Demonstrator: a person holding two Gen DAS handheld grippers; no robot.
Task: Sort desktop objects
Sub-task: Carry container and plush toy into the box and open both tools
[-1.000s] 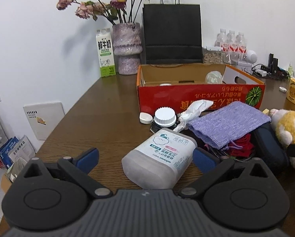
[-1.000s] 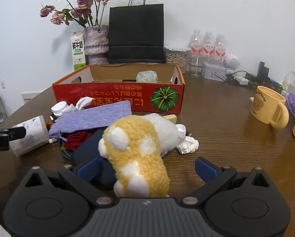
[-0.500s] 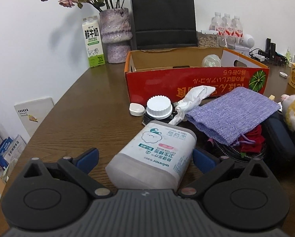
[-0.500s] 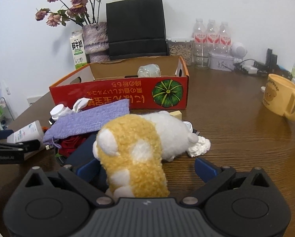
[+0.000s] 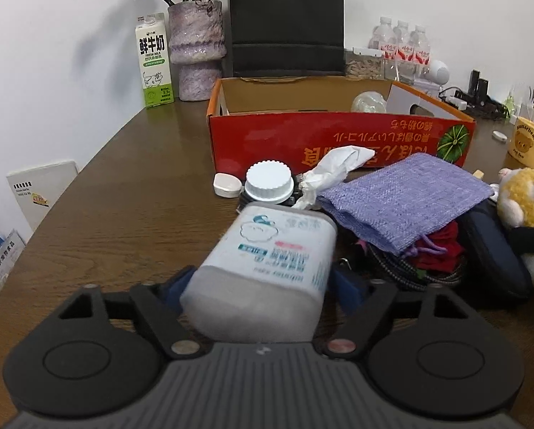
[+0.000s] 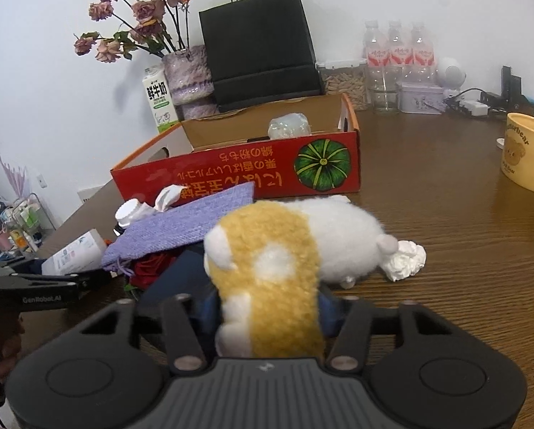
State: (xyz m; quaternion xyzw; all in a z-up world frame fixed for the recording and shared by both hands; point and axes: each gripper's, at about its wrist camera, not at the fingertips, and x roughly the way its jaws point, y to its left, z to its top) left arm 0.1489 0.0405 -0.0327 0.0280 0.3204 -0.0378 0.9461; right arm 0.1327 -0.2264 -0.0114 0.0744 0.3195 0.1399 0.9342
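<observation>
Step in hand: both grasps made, transfer to box not yet done. Your left gripper (image 5: pixel 258 282) closed on cotton-swab pack (image 5: pixel 267 271), pack wedged between jaws, far end poking forward past tips. Your right gripper (image 6: pixel 265 309) pinched on plush toy (image 6: pixel 281 250), tail end between jaws, head beyond tips on table. Next, probably: lift both clear of purple cloth (image 5: pixel 402 196), carry forward to red box (image 5: pixel 338 136) ahead of jaws. Plush soft; may sag.
</observation>
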